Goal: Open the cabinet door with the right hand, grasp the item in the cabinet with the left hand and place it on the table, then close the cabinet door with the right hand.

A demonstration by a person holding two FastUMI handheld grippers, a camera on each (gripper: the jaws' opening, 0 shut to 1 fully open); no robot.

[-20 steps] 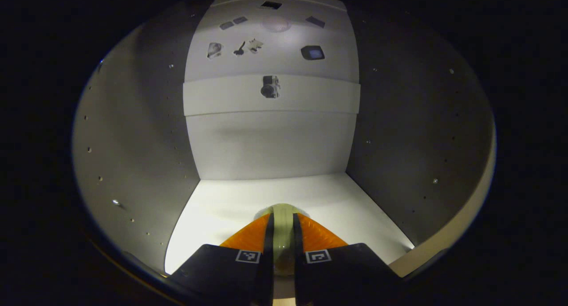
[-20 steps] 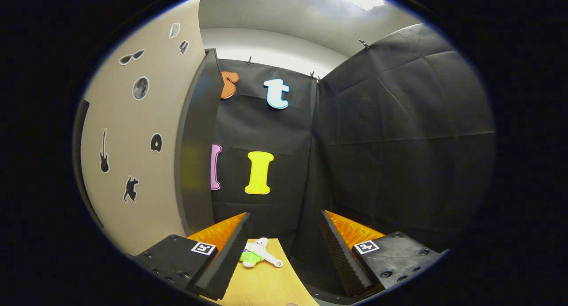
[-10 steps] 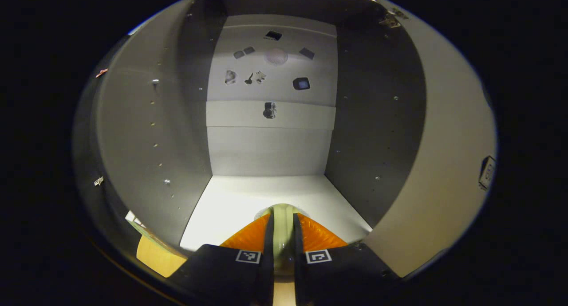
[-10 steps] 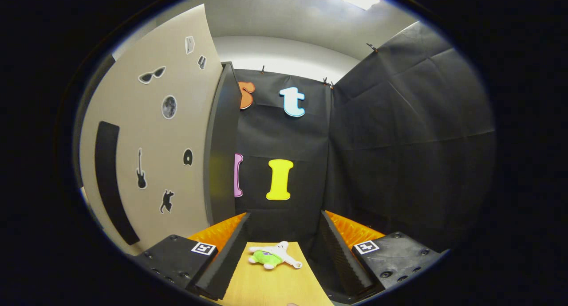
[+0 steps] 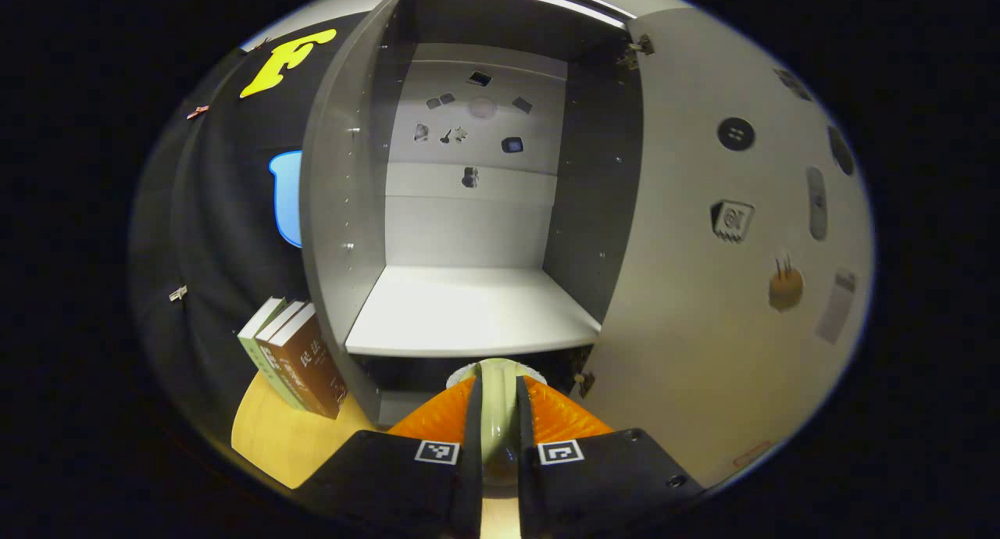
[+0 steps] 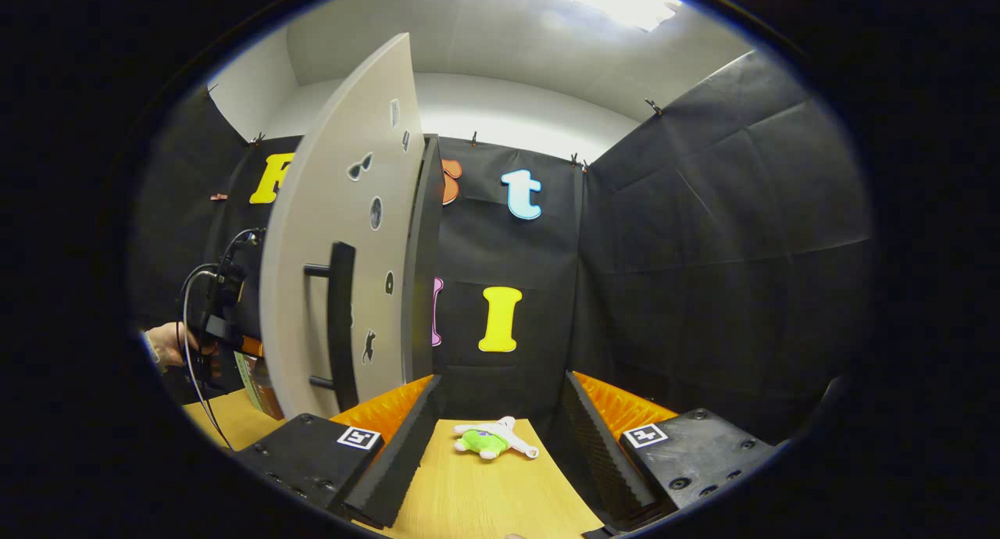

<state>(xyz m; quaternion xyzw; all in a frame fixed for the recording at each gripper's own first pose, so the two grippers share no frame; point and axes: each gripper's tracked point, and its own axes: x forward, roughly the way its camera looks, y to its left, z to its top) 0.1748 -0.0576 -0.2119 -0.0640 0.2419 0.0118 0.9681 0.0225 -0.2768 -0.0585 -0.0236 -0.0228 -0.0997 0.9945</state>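
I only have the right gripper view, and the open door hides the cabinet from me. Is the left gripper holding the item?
Observer: Yes. The left gripper is shut on a pale rounded item, in front of the cabinet opening.
Operator: Anything else on the shelf?
Observer: No, the lit shelf looks bare.
Operator: What's near the drop spot?
Observer: Books lean on the table, left of the cabinet.

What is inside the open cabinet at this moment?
The cabinet shows a bare white shelf and small stickers on its back wall. The left gripper, shut on a pale round item, hides the space under the shelf.
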